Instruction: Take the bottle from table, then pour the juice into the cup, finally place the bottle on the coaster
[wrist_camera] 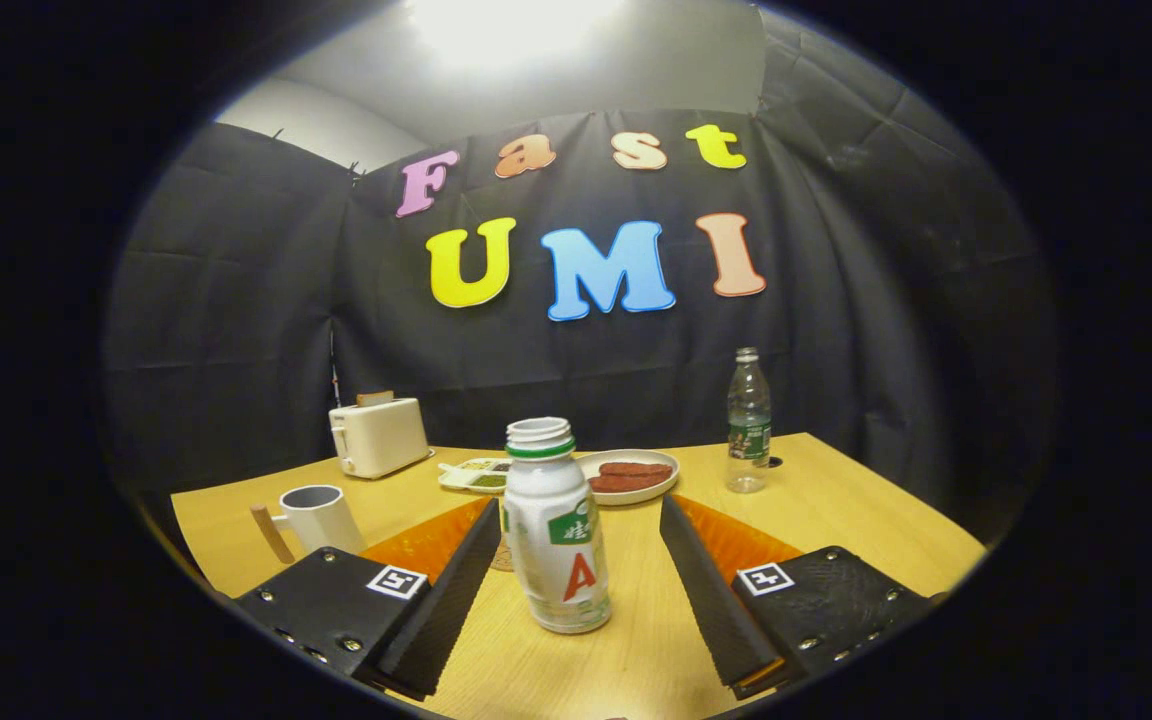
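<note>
White plastic juice bottle (556, 530), green neck ring, cap off, upright on wooden tabletop (866, 520), between fingers, touching neither. Label: large red "A", green patch with writing too small to read. Gripper (576, 585) fingers spread wide. Coaster partly hidden behind bottle base. White mug (321, 518), wooden handle, beyond left finger. Farther back: cream toaster (376, 436), plate of brown food (631, 475), clear water bottle (748, 422) with green label, unreadable.

White bottle (556, 530), green collar; grey-white cup (321, 518); cream toaster (378, 436); yellow-wood table (836, 520).
</note>
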`<act>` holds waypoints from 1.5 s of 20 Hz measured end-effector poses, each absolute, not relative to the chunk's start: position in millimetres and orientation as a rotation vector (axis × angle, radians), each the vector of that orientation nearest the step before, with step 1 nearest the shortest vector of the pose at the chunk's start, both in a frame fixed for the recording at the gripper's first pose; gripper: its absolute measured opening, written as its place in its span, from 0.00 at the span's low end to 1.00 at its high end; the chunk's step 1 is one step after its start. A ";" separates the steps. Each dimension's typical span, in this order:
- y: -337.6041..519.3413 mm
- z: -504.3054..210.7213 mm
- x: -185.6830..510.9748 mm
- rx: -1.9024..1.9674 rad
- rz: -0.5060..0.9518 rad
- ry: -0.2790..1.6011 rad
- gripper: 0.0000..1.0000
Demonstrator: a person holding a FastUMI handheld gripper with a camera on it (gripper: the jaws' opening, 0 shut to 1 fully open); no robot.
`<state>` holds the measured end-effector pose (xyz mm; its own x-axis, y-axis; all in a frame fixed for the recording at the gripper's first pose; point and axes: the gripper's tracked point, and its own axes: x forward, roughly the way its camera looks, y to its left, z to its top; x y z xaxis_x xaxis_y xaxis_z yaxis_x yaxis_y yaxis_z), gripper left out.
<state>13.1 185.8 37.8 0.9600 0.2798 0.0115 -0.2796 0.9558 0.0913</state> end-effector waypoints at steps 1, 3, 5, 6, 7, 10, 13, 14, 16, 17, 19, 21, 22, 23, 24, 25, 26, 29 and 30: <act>190.7 30.0 15.6 0.085 0.287 0.014 0.97; 198.3 20.9 23.2 0.064 0.284 0.029 0.97; 205.3 13.9 33.9 0.052 0.282 0.046 0.97; 208.3 10.5 38.1 0.049 0.279 0.060 0.97; 210.9 6.1 43.9 0.044 0.273 0.067 0.97; 206.3 -1.0 60.9 0.017 0.221 0.082 0.97; 202.1 -6.3 64.5 0.014 0.190 0.092 0.75; 198.8 -4.8 63.7 0.015 0.168 0.095 0.73; 198.3 -5.0 63.0 0.011 0.158 0.097 0.70; 197.8 -6.0 61.5 0.000 0.152 0.098 0.69; 199.3 -5.1 60.7 -0.039 0.144 0.103 0.65; 202.7 -2.7 58.9 -0.107 0.136 0.100 0.65; 204.0 -1.7 59.6 -0.142 0.132 0.097 0.65; 206.1 1.1 58.8 -0.171 0.128 0.088 0.65; 207.7 5.4 59.6 -0.197 0.123 0.079 0.65; 209.7 9.1 60.0 -0.224 0.117 0.071 0.65; 210.8 14.6 61.1 -0.260 0.104 0.058 0.65; 217.5 38.7 62.7 -0.412 0.065 -0.011 0.65; 221.6 47.0 64.3 -0.474 0.054 -0.037 0.65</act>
<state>64.3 221.6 47.0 0.9979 0.0609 0.0227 -0.0438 0.8885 -0.4567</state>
